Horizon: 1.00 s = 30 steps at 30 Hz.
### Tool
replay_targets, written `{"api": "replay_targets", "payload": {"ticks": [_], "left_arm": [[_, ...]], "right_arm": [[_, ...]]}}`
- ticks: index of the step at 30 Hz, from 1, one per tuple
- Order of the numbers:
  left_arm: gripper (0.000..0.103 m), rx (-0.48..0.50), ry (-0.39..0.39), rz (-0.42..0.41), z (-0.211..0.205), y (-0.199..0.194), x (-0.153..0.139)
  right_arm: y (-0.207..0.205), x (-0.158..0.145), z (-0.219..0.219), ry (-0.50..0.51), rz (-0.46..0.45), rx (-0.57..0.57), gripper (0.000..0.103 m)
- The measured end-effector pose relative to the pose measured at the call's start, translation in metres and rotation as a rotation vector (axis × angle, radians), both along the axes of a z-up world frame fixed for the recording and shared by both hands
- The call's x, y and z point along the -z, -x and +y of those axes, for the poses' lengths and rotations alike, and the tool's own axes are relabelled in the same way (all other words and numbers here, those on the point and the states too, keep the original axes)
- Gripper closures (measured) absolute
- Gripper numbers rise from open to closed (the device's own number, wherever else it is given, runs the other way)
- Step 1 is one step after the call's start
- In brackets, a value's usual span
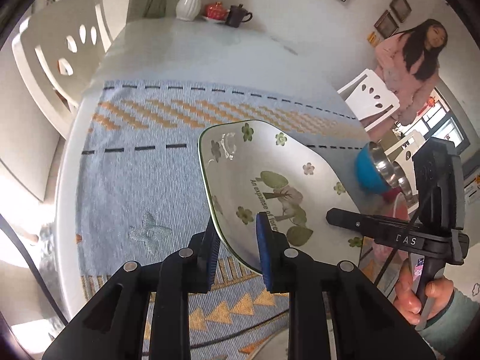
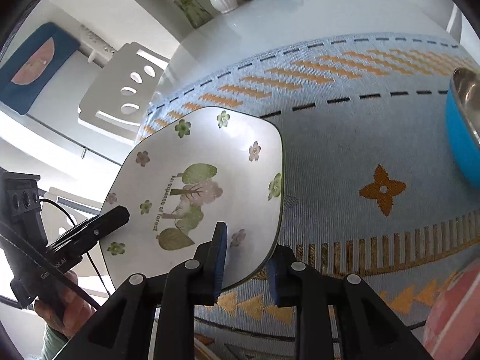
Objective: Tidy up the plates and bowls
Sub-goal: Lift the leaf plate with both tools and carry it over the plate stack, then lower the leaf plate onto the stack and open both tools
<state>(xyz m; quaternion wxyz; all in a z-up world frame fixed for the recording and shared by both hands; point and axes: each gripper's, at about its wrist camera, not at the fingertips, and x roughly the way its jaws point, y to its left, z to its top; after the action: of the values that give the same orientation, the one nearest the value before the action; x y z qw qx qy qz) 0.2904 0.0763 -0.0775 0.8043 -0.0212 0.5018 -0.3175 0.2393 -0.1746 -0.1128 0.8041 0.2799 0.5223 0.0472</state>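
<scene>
Both tongs are on one item: the white rounded-square ceramic plate with green rim and tree/flower print (image 1: pixel 270 180). Left gripper (image 1: pixel 237 249) has its blue pads across the plate's near-left edge, one under, one on the printed face. Right gripper (image 2: pixel 246 258) does the same on the opposite edge. Neither looks fully clamped; I can't tell if the pads are pressing or just straddling.

Plate position: tilted, over the near half of the pale-blue woven placemat with orange pattern (image 1: pixel 135 156). Its far rim is raised, and I can't tell whether the low edge is touching the mat. Either way it isn't set flat.

Other task item: blue bowl with a stainless steel inner (image 2: pixel 462 138), on the mat to the right, well apart from the plate. In the left view something metallic sits nested in it, plus a red object beside it, too small to identify.

Progress, my read: early to mid. One plate in transit, not stacked. No finished pile of plates visible. Bowls may already be nested, unconfirmed. Left to do: land this plate at its spot, then group it with the bowl.

Surroundings: glossy white round table (image 1: pixel 195 48), with a white ribbed vase (image 1: pixel 188 3), dark mug (image 1: pixel 237 15) and red lidded pot (image 1: pixel 216 10) at its far edge, plus white chairs (image 1: pixel 60 54). A person in pink (image 1: pixel 414 69) stands beyond the table.
</scene>
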Motion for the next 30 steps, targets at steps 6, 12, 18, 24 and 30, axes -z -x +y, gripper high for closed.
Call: {"api": "replay_targets", "payload": {"ticks": [6, 12, 18, 24, 30], "left_arm": [[0.083, -0.006, 0.024, -0.060, 0.011, 0.022, -0.030], [0.083, -0.042, 0.045, -0.118, 0.031, 0.059, -0.064], [0.083, -0.082, 0.055, -0.150, 0.046, 0.098, -0.081], [0.083, -0.097, 0.029, -0.121, 0.052, 0.141, -0.071], [0.083, -0.114, 0.011, -0.028, 0.060, 0.178, -0.044]], "right_arm": [[0.014, -0.033, 0.010, 0.040, -0.070, -0.012, 0.080], [0.038, -0.065, 0.027, 0.043, -0.122, -0.049, 0.079], [0.077, -0.093, 0.043, 0.041, -0.178, -0.070, 0.079], [0.121, -0.103, 0.056, 0.088, -0.189, -0.089, 0.078], [0.161, -0.079, 0.064, 0.072, -0.110, -0.113, 0.078]]}}
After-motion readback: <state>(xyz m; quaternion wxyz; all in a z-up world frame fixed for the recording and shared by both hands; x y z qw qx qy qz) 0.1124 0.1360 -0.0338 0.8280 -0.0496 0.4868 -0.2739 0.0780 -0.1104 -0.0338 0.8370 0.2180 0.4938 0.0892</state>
